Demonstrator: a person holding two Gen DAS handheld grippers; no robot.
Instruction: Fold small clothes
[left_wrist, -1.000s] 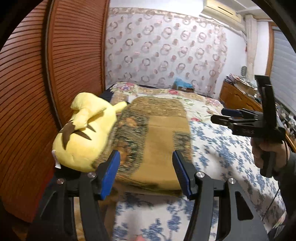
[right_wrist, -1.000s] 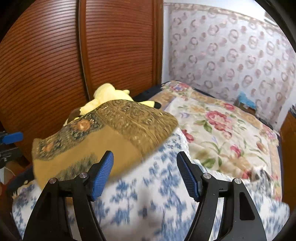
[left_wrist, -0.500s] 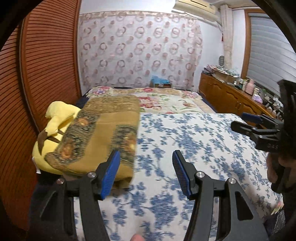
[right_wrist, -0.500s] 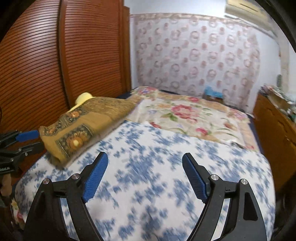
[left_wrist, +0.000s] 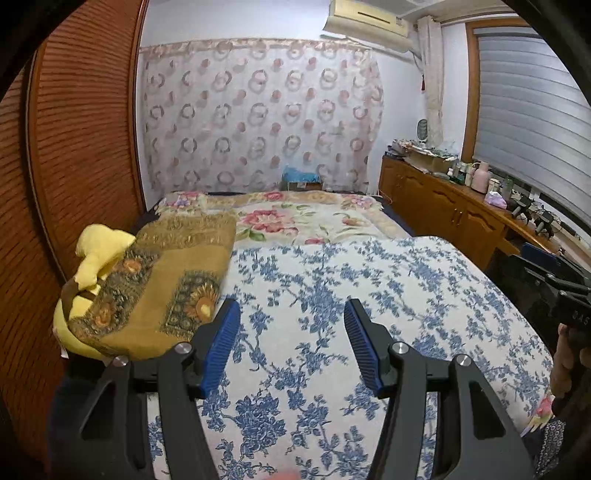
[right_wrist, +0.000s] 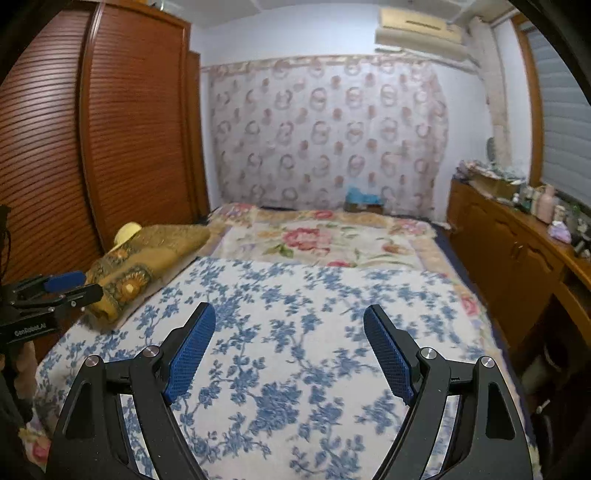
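Observation:
A folded ochre cloth with floral medallions (left_wrist: 155, 291) (right_wrist: 136, 258) lies at the left edge of the bed, resting partly on a yellow plush toy (left_wrist: 98, 254). My left gripper (left_wrist: 291, 339) hovers over the blue-flowered bedspread (left_wrist: 369, 295) to the right of the cloth, jaws apart with nothing between them. My right gripper (right_wrist: 288, 347) is held over the middle of the bedspread (right_wrist: 295, 302), open wide and empty. Each gripper shows at the edge of the other's view, held by a hand.
A brown louvred wardrobe (left_wrist: 74, 147) stands close along the bed's left side. A rose-patterned blanket (left_wrist: 303, 218) covers the far half of the bed. A wooden sideboard with bottles and clutter (right_wrist: 517, 240) runs along the right wall under a window blind.
Both grippers have drawn away to the right from the folded cloth, which stays on the plush toy. The right gripper's jaws have spread wider.

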